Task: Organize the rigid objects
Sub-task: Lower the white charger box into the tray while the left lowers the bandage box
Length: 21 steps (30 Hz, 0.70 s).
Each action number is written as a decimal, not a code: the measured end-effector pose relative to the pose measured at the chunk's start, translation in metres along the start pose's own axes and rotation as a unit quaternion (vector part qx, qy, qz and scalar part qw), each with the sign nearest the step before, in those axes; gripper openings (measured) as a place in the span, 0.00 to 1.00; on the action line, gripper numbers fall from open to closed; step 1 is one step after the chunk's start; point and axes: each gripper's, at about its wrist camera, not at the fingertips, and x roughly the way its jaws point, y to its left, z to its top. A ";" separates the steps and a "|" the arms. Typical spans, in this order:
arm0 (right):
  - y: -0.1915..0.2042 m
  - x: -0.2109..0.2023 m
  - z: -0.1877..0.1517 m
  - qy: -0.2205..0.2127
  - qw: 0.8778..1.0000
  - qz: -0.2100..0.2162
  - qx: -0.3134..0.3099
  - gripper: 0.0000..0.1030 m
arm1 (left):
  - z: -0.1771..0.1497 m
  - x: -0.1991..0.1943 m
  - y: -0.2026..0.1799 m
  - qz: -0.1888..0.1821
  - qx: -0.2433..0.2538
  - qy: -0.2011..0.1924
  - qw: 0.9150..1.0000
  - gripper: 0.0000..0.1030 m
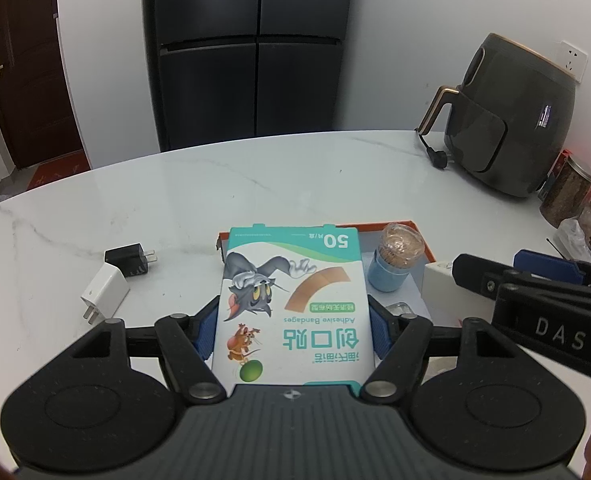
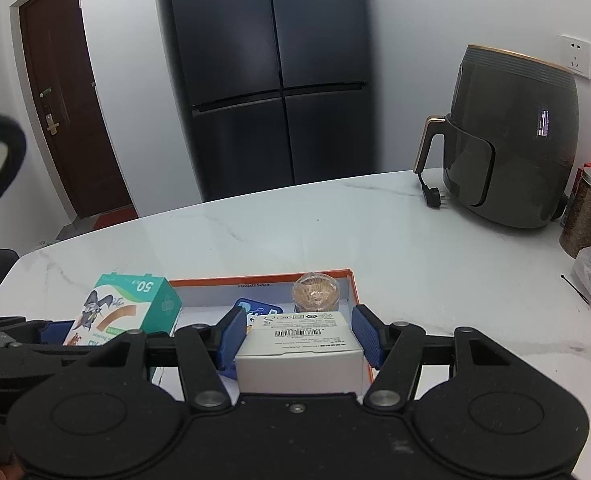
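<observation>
My left gripper (image 1: 293, 332) is shut on a teal and white adhesive bandage box (image 1: 291, 304), its blue pads pressing both long sides. The box's far end overlaps the left end of an orange-rimmed tray (image 1: 425, 240). In the right wrist view my right gripper (image 2: 300, 336) is shut on a small white labelled box (image 2: 299, 346) over the tray's (image 2: 263, 275) near right part. A toothpick jar (image 2: 315, 292) with a blue base (image 1: 387, 276) stands in the tray's far right corner. A blue item (image 2: 257, 311) lies on the tray floor, partly hidden.
A black charger (image 1: 129, 259) and a white charger (image 1: 103, 294) lie on the marble table (image 1: 255, 184) left of the tray. A dark air fryer (image 2: 511, 144) with its plug (image 2: 435, 196) stands at the back right. Jars (image 2: 587, 212) and a plastic bag crowd the right edge.
</observation>
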 end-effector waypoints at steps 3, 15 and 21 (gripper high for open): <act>0.002 0.003 0.002 0.000 1.000 -0.001 0.000 0.69 | 0.002 0.004 0.001 -0.001 -0.001 0.003 1.000 0.69; 0.004 0.015 0.006 0.007 1.000 -0.005 0.002 0.69 | 0.006 0.021 0.005 -0.006 -0.003 0.018 1.000 0.69; 0.004 0.025 0.005 0.015 1.000 -0.008 0.004 0.69 | 0.009 0.035 0.010 -0.013 -0.009 0.032 0.999 0.69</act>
